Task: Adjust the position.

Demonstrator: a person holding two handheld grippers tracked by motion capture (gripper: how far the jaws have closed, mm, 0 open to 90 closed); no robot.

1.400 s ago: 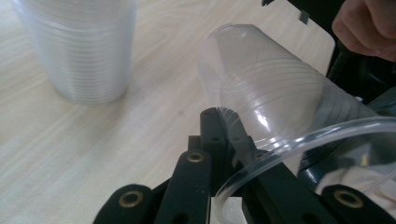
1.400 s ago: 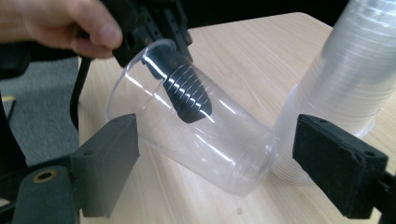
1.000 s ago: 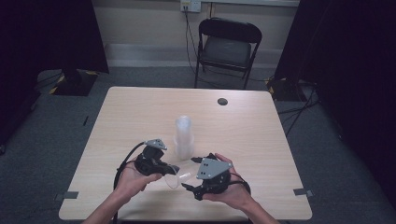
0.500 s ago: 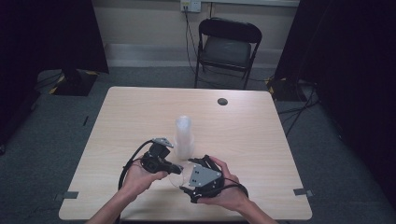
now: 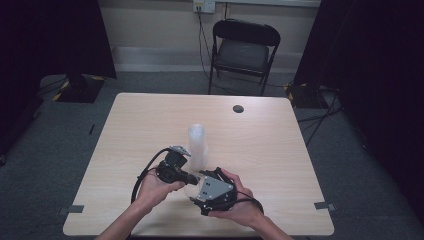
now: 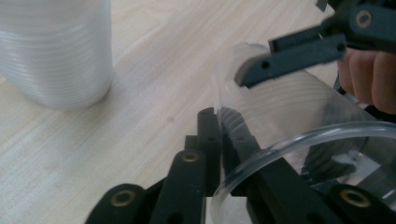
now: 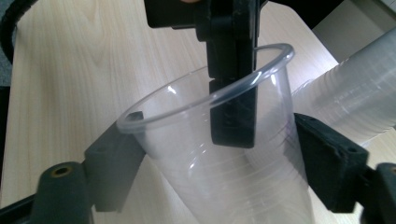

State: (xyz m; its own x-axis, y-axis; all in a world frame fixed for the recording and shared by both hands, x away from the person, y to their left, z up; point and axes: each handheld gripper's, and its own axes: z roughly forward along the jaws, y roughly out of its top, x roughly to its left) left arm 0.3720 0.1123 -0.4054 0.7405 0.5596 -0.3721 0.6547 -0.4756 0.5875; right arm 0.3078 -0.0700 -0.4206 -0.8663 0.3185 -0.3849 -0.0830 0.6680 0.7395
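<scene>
I hold a single clear plastic cup (image 7: 219, 154) between my two grippers, low over the near part of the table (image 5: 280, 150), at about six o'clock from the tall stack of cups (image 5: 197, 145) that stands upright near the middle. My left gripper (image 5: 186, 177) is pinched together on the cup's rim, one jaw inside the wall and one outside, which I judge gives a firm hold on thin, springy plastic. My right gripper (image 5: 200, 187) has its jaws spread around the cup's body, one on each side; I cannot tell whether they press the wall or only flank it. Cradling the body while the rim is pinched looks like a handover or a steadying grip. The stack is just beside us at twelve o'clock, so I would avoid pushing forward. The near table edge lies close at six o'clock; open tabletop runs to three and nine o'clock.
</scene>
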